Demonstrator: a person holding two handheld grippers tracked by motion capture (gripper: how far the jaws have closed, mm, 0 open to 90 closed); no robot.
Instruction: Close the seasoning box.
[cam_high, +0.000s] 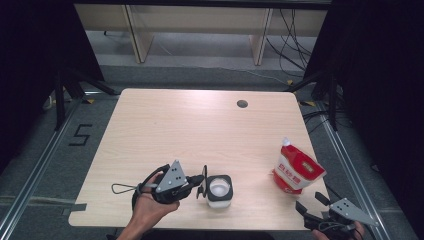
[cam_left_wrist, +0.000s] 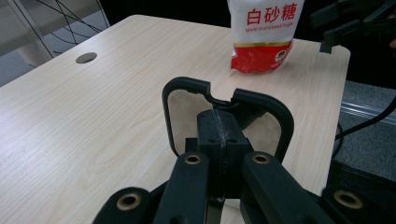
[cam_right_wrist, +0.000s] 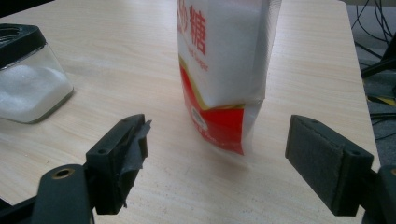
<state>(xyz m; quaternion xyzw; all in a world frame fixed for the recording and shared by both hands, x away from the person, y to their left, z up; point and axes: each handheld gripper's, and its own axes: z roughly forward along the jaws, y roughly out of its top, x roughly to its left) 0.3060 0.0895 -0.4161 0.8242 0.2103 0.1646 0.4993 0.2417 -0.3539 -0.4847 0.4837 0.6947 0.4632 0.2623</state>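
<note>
A square glass jar (cam_high: 220, 190) with a black collar holds white sugar and stands uncovered near the table's front edge; it also sits at the left of the right gripper view (cam_right_wrist: 28, 84). My left gripper (cam_high: 200, 182) is just left of the jar, shut on a black loop-shaped piece (cam_left_wrist: 187, 86) held upright beside the jar; whether that piece is the jar's lid I cannot tell. A red and white sugar bag (cam_high: 297, 170) stands at the right. My right gripper (cam_high: 310, 201) is open at the front right corner, with the bag (cam_right_wrist: 224, 70) ahead of its pads (cam_right_wrist: 322, 158) and untouched.
The light wooden table (cam_high: 200, 130) has a round cable hole (cam_high: 242, 104) near its far edge. Black stand legs (cam_high: 70, 85) flank the table on the floor. A tape mark shaped like a 5 (cam_high: 80, 135) lies on the floor at the left.
</note>
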